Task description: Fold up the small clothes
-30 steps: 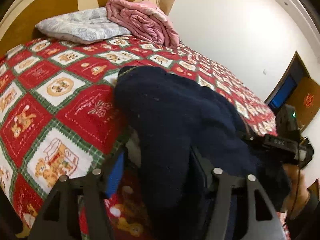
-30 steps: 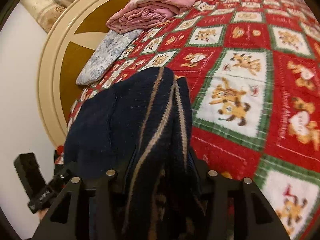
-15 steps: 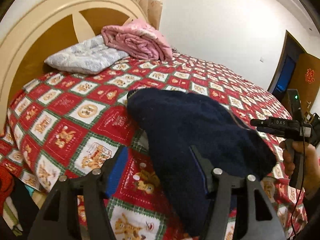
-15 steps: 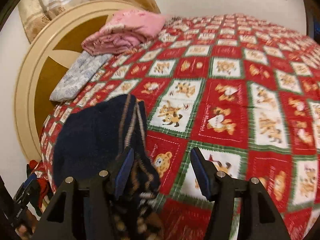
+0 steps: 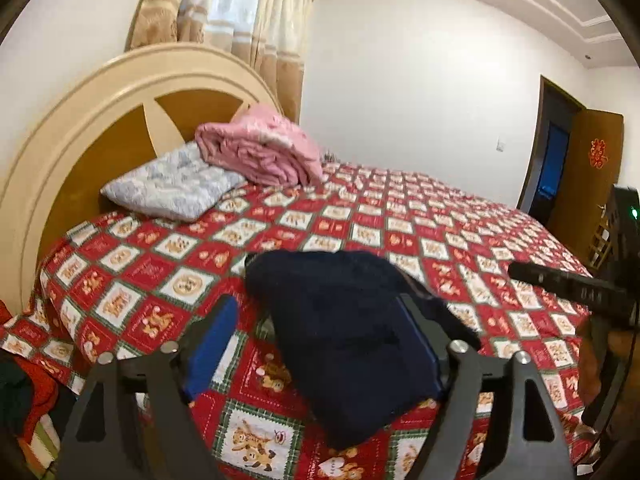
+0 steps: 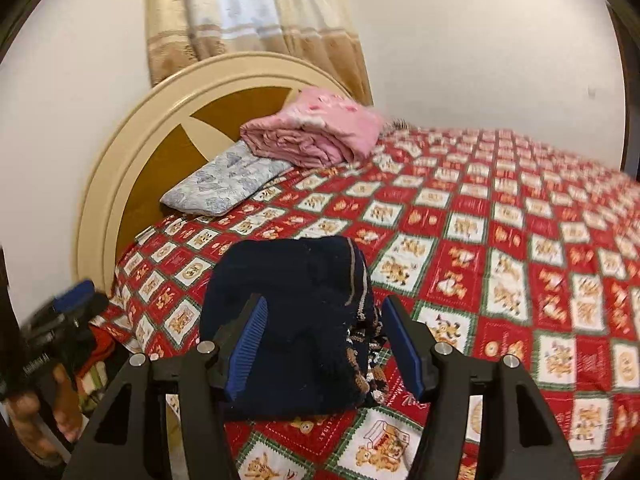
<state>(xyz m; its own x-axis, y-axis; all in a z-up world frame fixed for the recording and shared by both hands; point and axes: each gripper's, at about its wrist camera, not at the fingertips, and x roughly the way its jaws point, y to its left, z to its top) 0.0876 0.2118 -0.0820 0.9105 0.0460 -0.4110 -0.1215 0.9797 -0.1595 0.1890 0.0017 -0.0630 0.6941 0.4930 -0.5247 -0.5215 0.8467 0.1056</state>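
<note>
- Judged the step as letting go after a fold, with both claws clear of the cloth.
- Found the left claw (image 5: 316, 344) spread wide, gripping nothing, its right finger partly hidden behind the garment (image 5: 344, 344).
- Found the right claw (image 6: 324, 344) spread wide too, empty, with the garment (image 6: 292, 320) lying between and beyond its blue pads (image 6: 248, 344).
- Advised, for a clean release, drawing each claw straight back and up, so that no pad drags the top layer off.
- Advised keeping the fingers wide until well apart from the cloth, since a knit of this kind likely snags on ribbed pads.
- Advised checking the edges afterwards; one patterned end looked bunched and may need a tuck.
- Located the garment on the bedspread (image 5: 132, 272), near the bed's near edge, well apart from the pillow (image 5: 172, 188) and the pink blanket (image 5: 260, 148).
- Looked dark navy, thick and knitted, folded into a compact mound rather than a flat slab.
- Showed tan stripes along one side and a tan-and-white pattern at the near right corner, seen in the right wrist view.
- Appeared soft and likely to slump, so unlikely to keep a sharp crease.
- Could not tell the kind of garment, nor the number of layers.
</note>
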